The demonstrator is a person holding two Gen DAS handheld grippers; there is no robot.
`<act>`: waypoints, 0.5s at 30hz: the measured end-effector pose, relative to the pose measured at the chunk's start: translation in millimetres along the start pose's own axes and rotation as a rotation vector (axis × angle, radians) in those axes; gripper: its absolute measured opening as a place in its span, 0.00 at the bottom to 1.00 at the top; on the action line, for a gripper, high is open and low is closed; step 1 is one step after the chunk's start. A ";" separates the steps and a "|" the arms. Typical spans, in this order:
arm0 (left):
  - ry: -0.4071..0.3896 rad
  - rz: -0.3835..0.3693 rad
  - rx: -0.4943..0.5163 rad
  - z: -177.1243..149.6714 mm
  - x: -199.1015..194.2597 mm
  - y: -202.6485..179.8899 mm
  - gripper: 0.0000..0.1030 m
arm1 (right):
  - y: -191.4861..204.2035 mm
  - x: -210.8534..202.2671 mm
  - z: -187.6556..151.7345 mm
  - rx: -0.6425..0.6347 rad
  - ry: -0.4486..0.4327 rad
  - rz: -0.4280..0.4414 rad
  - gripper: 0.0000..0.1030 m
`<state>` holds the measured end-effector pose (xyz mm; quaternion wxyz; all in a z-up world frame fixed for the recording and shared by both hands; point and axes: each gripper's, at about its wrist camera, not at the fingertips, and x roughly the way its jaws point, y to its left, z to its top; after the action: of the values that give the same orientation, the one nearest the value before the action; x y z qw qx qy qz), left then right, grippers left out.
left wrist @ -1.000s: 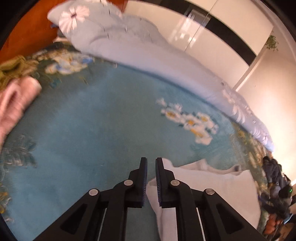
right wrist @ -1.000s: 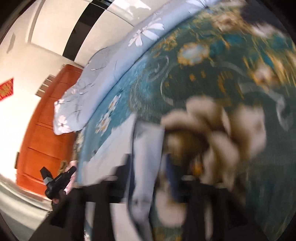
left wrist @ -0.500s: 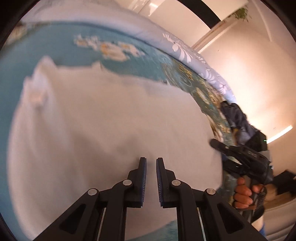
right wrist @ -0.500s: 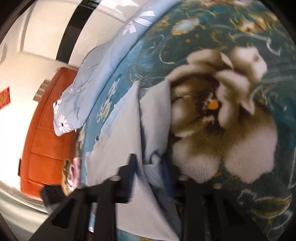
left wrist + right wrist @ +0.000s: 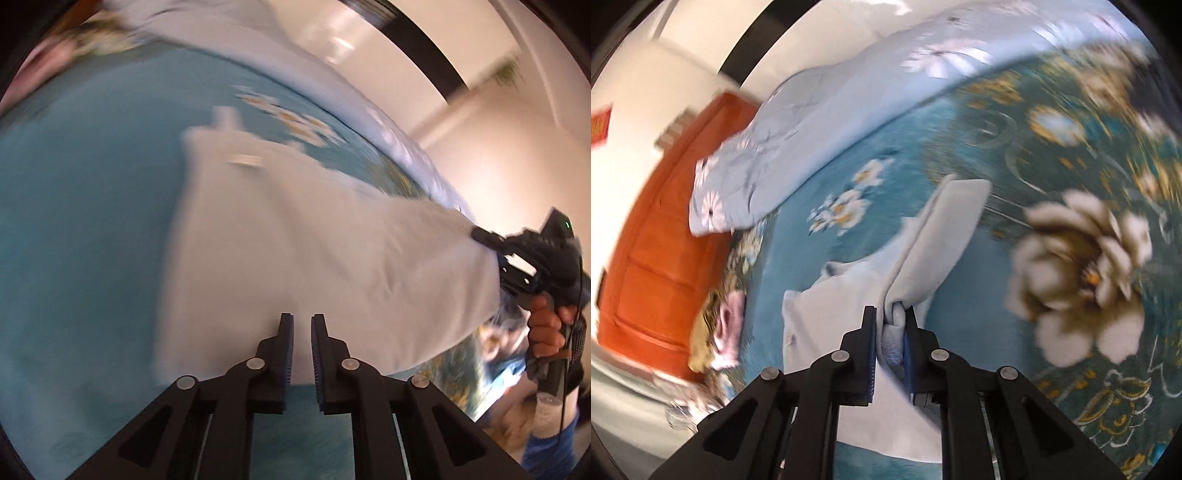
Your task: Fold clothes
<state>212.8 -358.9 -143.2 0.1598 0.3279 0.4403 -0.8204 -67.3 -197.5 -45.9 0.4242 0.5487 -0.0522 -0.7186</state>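
A white garment [image 5: 295,236] lies spread on the teal floral bedspread [image 5: 85,206]. In the left wrist view my left gripper [image 5: 302,328] sits at its near edge, jaws nearly shut with a narrow gap, and I cannot tell if cloth is between them. My right gripper [image 5: 889,317] is shut on a bunched fold of the garment [image 5: 938,236] and lifts it off the bed. In the left wrist view the right gripper [image 5: 484,236] holds the garment's far right corner, pulled taut.
A light blue floral quilt [image 5: 820,110] lies bunched along the far side of the bed. Pink and yellow clothes [image 5: 720,325] are piled at the bed's left edge beside an orange wooden door [image 5: 657,236]. A large pale flower pattern [image 5: 1082,280] covers the bedspread at right.
My right gripper has closed on the garment's fold and lifted it. My left gripper swung from bare bedspread over the garment to its near edge. Both views are motion-blurred.
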 end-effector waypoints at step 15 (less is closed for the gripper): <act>-0.139 0.083 -0.193 10.9 -79.0 93.9 0.26 | 166.5 161.7 -84.1 -0.313 0.269 -0.084 0.16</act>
<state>318.1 -422.7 -143.2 0.2548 0.2711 0.4912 -0.7876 88.5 -378.2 -109.2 0.4769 0.5689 0.1402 -0.6552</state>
